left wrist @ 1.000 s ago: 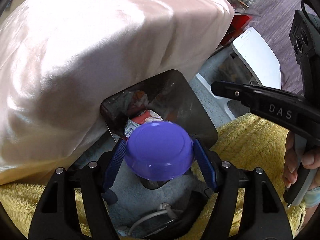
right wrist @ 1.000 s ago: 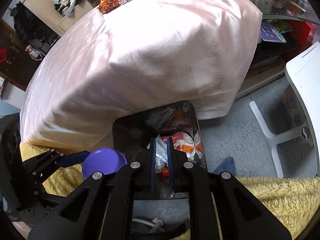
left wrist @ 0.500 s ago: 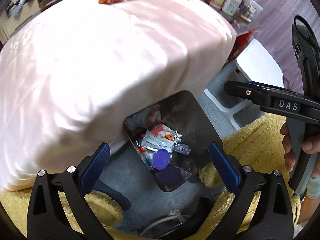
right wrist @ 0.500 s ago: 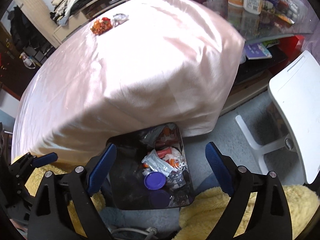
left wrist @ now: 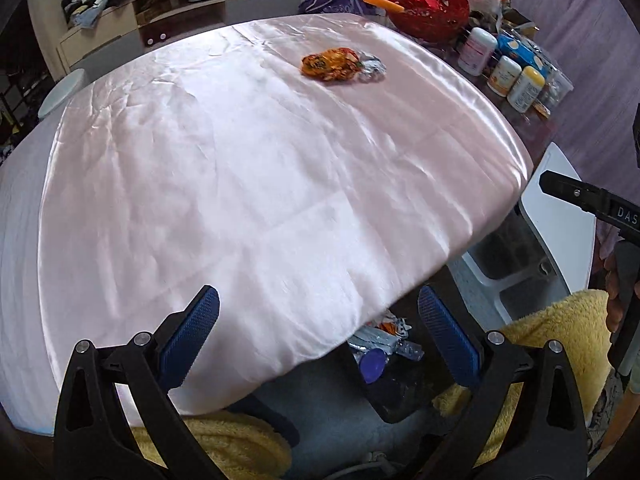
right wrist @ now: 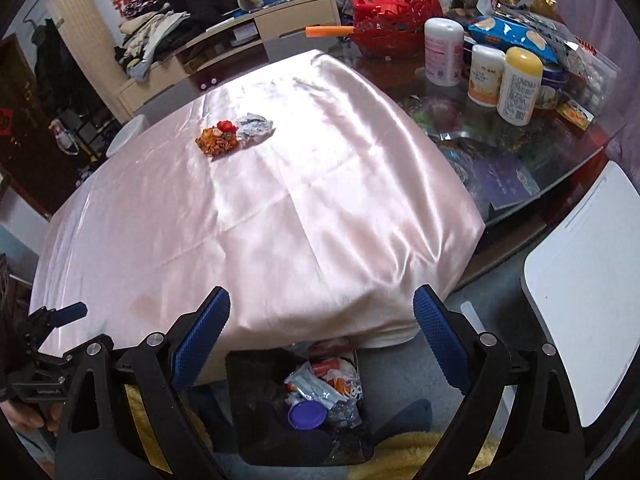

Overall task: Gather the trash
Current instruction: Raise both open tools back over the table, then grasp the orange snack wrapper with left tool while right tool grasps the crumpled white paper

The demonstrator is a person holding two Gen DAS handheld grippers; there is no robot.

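Note:
A black trash bin (right wrist: pixel 256 412) stands on the floor below the table's near edge, holding wrappers and a purple lid (right wrist: pixel 307 415); it also shows in the left wrist view (left wrist: pixel 400 396) with the lid (left wrist: pixel 373 361). On the pink tablecloth (left wrist: pixel 240 168) lie a crumpled orange wrapper (left wrist: pixel 329 65) and a silver wrapper (left wrist: pixel 372 67), far from both grippers. They also show in the right wrist view: orange (right wrist: pixel 216 141), silver (right wrist: pixel 254 128). My left gripper (left wrist: pixel 318 336) is open and empty. My right gripper (right wrist: pixel 322 338) is open and empty above the bin.
Bottles (right wrist: pixel 516 92), snack bags and a red basket (right wrist: pixel 392 36) crowd the glass table at the right. A white chair (right wrist: pixel 588 320) stands at the right. A yellow fluffy blanket (left wrist: pixel 548 324) lies near the bin. Shelves with clothes stand behind.
The purple lid left my left gripper and lies in the bin. Both grippers opened and have risen, now looking over the tabletop.

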